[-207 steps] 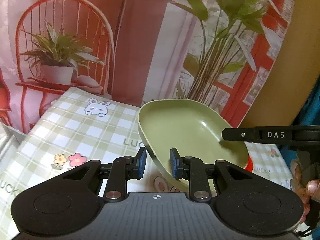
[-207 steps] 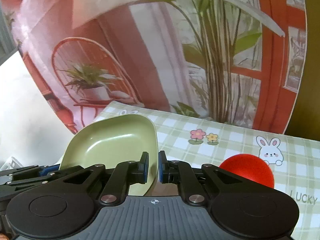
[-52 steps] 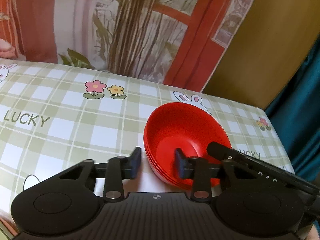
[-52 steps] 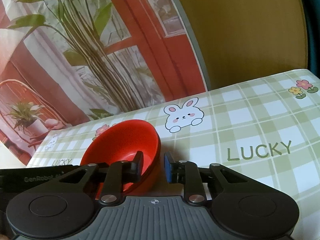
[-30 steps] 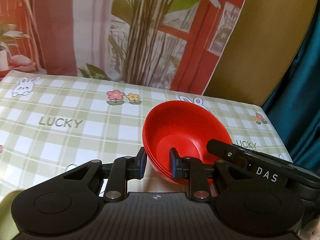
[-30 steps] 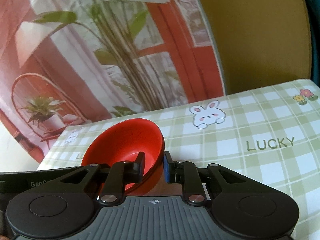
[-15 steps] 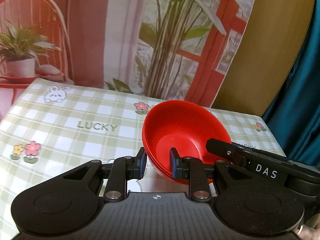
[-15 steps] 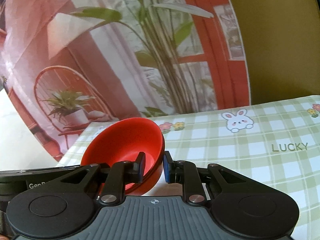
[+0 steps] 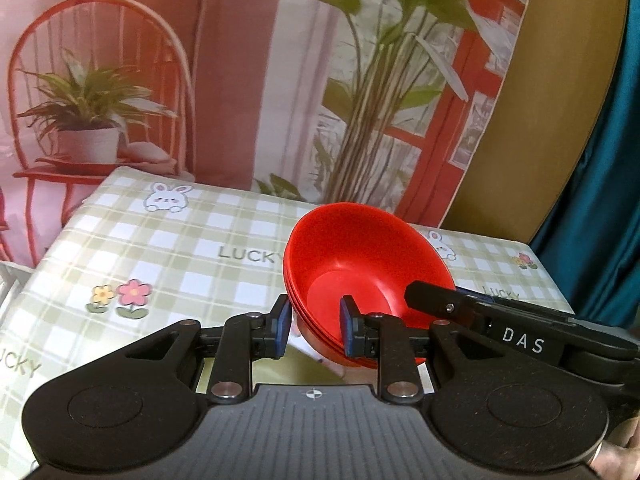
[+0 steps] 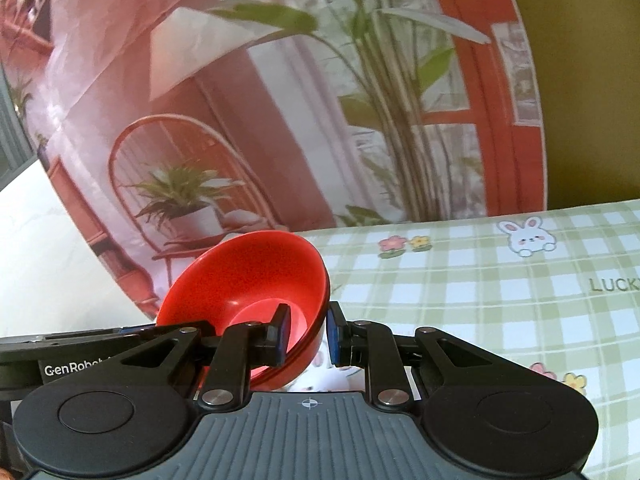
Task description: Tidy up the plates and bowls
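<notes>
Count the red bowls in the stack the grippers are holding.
3, judging by rim lines: nested in one stack, each below the last, with the left gripper and right gripper on opposite rims. More may be hidden inside.

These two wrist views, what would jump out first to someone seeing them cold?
The stack of red bowls sits dead centre, pinched on opposite sides of its rim by the left gripper and the right gripper. Under it lies a green checked tablecloth printed with bunnies, flowers and the word LUCKY. Behind the table hangs a backdrop picturing a red chair and potted plants.
</notes>
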The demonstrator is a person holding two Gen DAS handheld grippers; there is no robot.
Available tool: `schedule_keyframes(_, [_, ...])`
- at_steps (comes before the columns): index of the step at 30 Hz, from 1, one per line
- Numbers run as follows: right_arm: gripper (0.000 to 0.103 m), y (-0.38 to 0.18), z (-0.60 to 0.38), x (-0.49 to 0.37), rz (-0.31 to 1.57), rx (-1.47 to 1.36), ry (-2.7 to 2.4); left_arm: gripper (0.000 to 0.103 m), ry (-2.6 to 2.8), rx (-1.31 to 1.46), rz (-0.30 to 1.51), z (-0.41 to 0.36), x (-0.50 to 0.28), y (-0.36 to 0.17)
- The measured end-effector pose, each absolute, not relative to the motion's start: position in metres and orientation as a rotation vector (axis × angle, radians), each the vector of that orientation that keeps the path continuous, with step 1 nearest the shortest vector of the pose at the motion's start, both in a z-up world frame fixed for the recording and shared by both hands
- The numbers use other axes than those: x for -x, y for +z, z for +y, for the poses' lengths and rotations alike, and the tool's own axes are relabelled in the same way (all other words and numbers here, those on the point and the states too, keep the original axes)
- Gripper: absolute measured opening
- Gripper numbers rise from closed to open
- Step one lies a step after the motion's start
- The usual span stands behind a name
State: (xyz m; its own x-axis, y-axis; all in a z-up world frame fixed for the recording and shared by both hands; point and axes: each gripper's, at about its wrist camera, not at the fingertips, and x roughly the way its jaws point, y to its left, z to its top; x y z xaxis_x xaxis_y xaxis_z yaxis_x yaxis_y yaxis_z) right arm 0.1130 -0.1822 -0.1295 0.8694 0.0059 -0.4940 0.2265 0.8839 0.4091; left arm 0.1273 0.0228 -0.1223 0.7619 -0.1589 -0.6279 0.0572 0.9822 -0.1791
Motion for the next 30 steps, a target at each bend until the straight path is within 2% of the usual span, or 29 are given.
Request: schedule_keyframes(30, [0.020, -0.162, -0.116, -0.125, 0.680, -0.392, -0.046, 0.027, -0.064, 0.234, 0.789, 0.071, -0.090, -0.169])
